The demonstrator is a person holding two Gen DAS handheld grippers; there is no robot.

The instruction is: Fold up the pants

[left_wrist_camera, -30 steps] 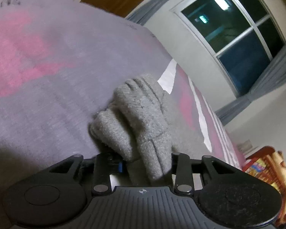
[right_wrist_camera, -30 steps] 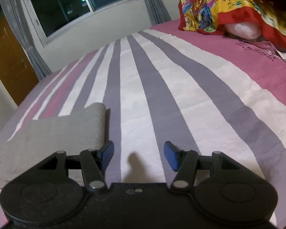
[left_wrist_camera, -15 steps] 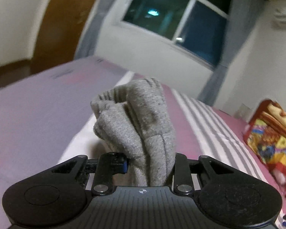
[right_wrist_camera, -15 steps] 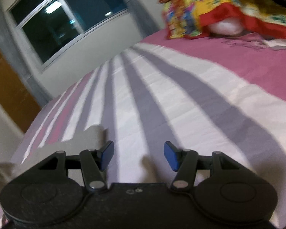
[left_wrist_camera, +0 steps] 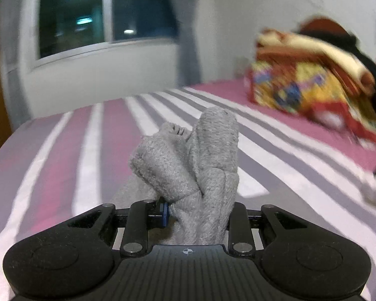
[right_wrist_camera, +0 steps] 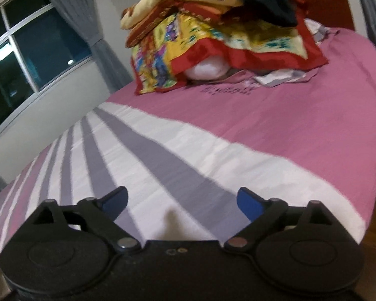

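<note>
- Pants (left_wrist_camera: 203,165), grey and knitted, are bunched in my left tool (left_wrist_camera: 196,213), which is clamped on a thick wad of the cloth and holds it above the striped bed (left_wrist_camera: 87,150).
- My right tool (right_wrist_camera: 182,202) holds nothing; its jaws are spreading wide apart over bare bedsheet, with no cloth between them.
- Risk one: the wad is a crumpled handful, not a clean hem or waistband, so layers could slide out unevenly and the fold would come out crooked.
- Risk two: most of the garment hangs below the left tool, out of view; I cannot tell how it drapes, so it may twist or land doubled on itself.
- Risk three: the right tool faces away from the cloth, toward the bright blanket pile (right_wrist_camera: 213,50) at the head of the bed; reaching blindly for a second corner could pinch the bedsheet instead.
- Left view is blurred, so a fast swing could fling the loose end.
</note>
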